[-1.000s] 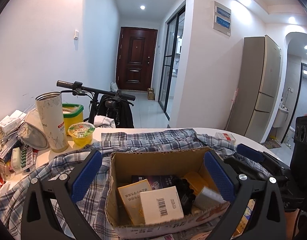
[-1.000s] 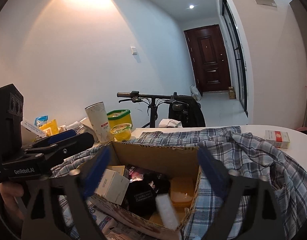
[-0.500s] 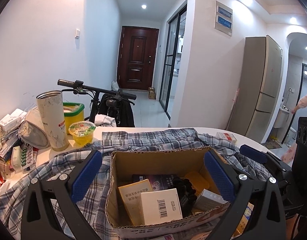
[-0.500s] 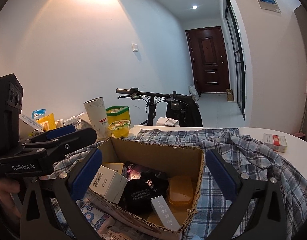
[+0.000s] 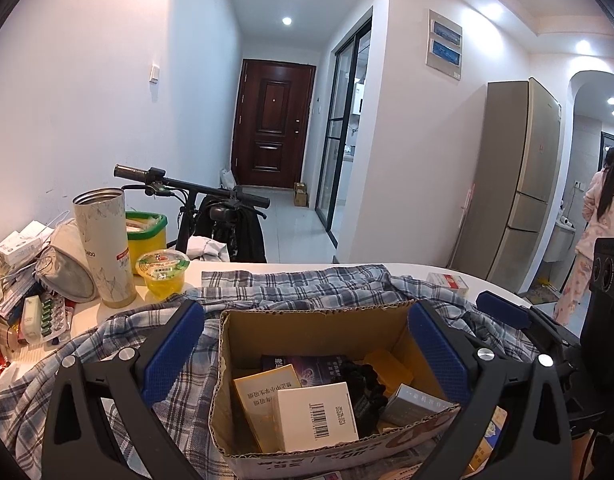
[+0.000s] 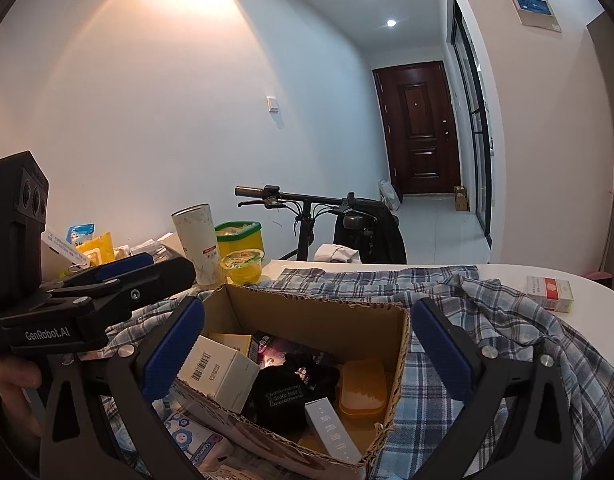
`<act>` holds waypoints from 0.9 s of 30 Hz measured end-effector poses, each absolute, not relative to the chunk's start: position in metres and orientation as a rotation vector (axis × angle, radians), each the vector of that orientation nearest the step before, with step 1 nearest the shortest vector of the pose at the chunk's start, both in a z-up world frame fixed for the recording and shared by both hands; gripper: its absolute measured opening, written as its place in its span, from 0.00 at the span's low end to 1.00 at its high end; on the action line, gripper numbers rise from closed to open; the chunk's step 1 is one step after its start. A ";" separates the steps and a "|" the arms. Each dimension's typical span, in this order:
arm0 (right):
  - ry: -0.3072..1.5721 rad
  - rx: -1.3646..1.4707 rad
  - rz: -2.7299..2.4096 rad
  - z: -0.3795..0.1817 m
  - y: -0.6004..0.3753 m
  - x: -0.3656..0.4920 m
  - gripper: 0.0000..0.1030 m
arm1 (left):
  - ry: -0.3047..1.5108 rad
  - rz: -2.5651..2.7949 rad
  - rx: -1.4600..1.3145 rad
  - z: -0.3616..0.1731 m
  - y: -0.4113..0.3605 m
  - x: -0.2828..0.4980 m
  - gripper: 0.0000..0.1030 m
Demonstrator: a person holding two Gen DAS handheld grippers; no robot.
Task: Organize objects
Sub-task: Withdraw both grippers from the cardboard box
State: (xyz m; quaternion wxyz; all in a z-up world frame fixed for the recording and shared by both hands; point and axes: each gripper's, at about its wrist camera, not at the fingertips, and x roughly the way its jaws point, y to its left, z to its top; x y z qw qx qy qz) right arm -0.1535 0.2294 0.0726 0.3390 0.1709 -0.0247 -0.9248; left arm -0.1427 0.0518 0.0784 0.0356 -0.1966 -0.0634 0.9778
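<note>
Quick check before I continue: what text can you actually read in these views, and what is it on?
"GenRobot.AI": side of the left gripper.
"HAND MADE": black pouch in the cardboard box; not sharp.
Barcode digits on the white box: too small.
Chinese print on the yellow box and grey box: unreadable.

The cardboard box's [image 5: 315, 334] near wall is cut off below; print on its boxes [image 5: 317, 412] cannot be read.
</note>
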 end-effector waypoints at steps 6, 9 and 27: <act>-0.053 0.415 -2.404 0.076 0.227 -0.149 1.00 | -0.179 3.015 -0.594 0.081 0.052 -0.141 1.00; -0.034 0.388 -2.415 0.080 0.227 -0.145 1.00 | -0.187 3.004 -0.586 0.083 0.052 -0.140 1.00; -0.231 0.189 -2.262 0.181 0.301 -0.025 1.00 | -0.254 2.984 -0.559 0.093 0.044 -0.132 1.00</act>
